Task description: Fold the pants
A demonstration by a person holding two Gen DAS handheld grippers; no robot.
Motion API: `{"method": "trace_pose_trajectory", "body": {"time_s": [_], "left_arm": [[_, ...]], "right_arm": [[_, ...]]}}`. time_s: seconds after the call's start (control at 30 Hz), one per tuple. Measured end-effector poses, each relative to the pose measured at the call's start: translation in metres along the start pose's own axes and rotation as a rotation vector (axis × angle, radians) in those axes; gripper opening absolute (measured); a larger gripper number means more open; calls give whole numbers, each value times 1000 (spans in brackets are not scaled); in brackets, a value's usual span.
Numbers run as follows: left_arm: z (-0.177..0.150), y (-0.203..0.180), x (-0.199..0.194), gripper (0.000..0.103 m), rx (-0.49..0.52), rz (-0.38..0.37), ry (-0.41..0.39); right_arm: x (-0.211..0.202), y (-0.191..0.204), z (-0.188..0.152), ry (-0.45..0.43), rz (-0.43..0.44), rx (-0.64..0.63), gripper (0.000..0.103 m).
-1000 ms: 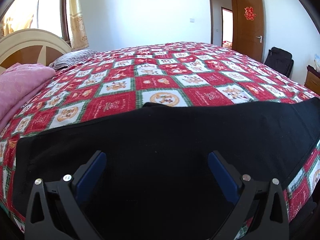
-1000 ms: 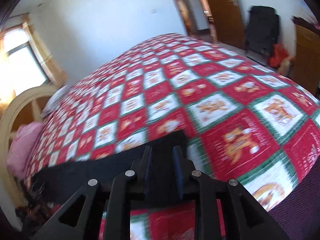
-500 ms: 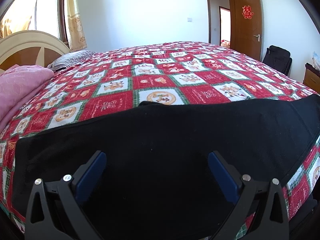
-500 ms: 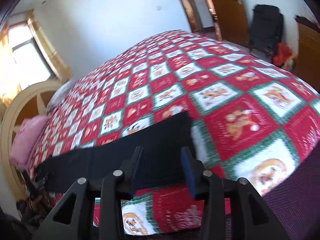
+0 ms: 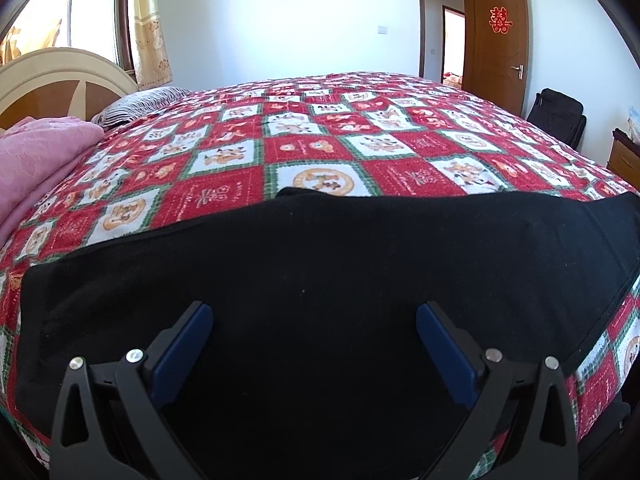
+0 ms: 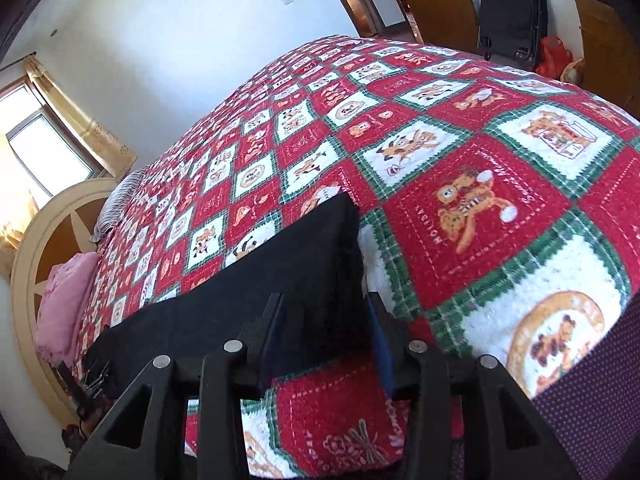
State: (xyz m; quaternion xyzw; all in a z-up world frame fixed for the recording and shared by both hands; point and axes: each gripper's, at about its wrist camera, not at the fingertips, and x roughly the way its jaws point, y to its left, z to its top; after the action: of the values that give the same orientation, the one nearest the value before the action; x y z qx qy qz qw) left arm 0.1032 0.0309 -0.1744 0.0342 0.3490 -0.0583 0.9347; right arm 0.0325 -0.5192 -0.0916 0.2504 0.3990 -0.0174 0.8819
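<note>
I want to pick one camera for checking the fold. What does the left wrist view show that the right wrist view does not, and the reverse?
Only the left wrist view shows the black pants spread broadly across the near bedspread, the red paper cutting on the door, and the left gripper wide open above the cloth.

Only the right wrist view shows the narrow end of the pants, the red bag beside the suitcase, and the right gripper open around that end.

Both show the pants, bedspread, pink blanket, headboard and black suitcase.
</note>
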Motion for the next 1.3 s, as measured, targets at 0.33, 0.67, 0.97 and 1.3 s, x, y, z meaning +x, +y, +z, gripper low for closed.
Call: {"method": "trace_pose_trajectory", "body": {"time_s": [0.33, 0.67, 0.97, 1.3], "left_arm": [[3, 2, 2, 103, 3, -14, 25], [4, 2, 3, 103, 8, -21, 32], [12, 6, -8, 103, -17, -69, 18], [23, 1, -20, 103, -28, -204, -2]], "right_arm": [[-2, 10, -1, -60, 38, 15, 15], [-8, 60, -2, -100, 32, -94, 14], [-14, 117, -12, -107, 90, -219, 13], [1, 184, -34, -56, 193, -340, 13]]}}
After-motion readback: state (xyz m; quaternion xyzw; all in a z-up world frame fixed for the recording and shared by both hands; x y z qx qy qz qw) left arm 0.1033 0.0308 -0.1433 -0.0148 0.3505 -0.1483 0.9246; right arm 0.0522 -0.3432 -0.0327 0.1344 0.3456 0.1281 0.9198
